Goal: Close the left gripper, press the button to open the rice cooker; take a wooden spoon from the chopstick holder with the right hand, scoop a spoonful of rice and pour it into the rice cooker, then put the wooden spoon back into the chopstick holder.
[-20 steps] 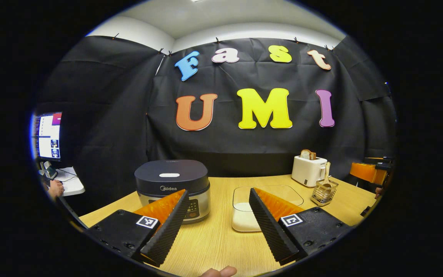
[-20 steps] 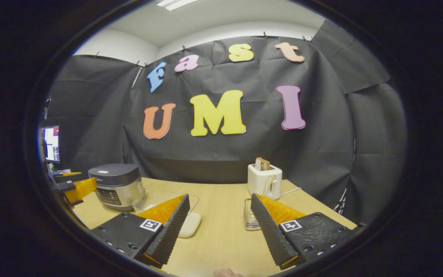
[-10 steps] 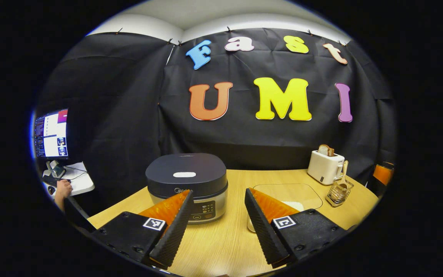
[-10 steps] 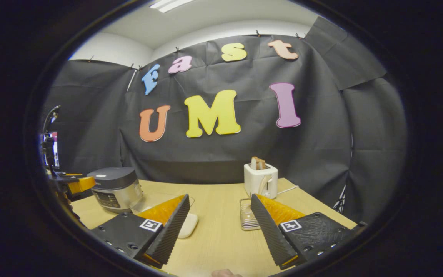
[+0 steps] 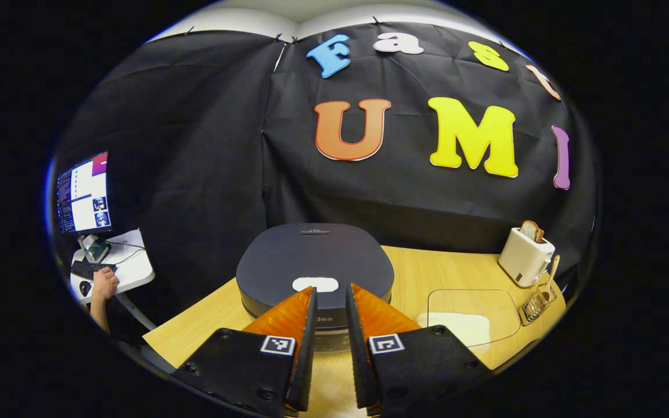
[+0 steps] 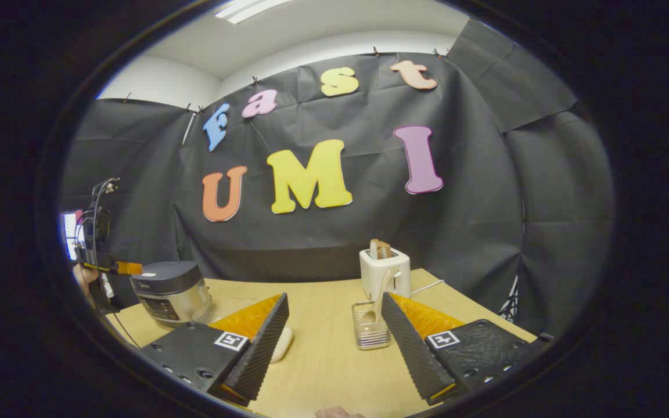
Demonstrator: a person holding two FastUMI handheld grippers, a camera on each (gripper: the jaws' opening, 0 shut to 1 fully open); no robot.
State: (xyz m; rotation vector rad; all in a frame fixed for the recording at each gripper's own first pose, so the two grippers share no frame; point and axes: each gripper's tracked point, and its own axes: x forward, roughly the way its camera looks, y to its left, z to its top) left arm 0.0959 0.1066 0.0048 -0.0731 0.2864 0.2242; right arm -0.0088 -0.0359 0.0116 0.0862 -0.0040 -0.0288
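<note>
The dark-lidded rice cooker (image 5: 311, 255) stands straight ahead in the left gripper view, lid down, its white oval button (image 5: 315, 284) just beyond the fingertips. My left gripper (image 5: 331, 289) hovers above the cooker's front edge, fingers drawn together to a narrow slit with nothing between them. It also shows far left in the right gripper view as the left gripper (image 6: 119, 268) beside the rice cooker (image 6: 169, 290). My right gripper (image 6: 334, 299) is open and empty over the table. A wire chopstick holder (image 6: 371, 325) with the wooden spoon (image 6: 378, 302) in it stands just beyond its right finger.
A clear container of rice (image 5: 468, 316) lies right of the cooker, near the chopstick holder (image 5: 535, 302). Behind them is a white toaster (image 5: 523, 255) with bread, the same toaster (image 6: 382, 271) as in the right gripper view. A monitor (image 5: 85, 194) and a person's hand (image 5: 104, 284) are at a side desk, left.
My left gripper's fingers have closed from wide open to a narrow slit while it moved forward and up over the rice cooker. The right gripper has edged slightly toward the holder, still open.
</note>
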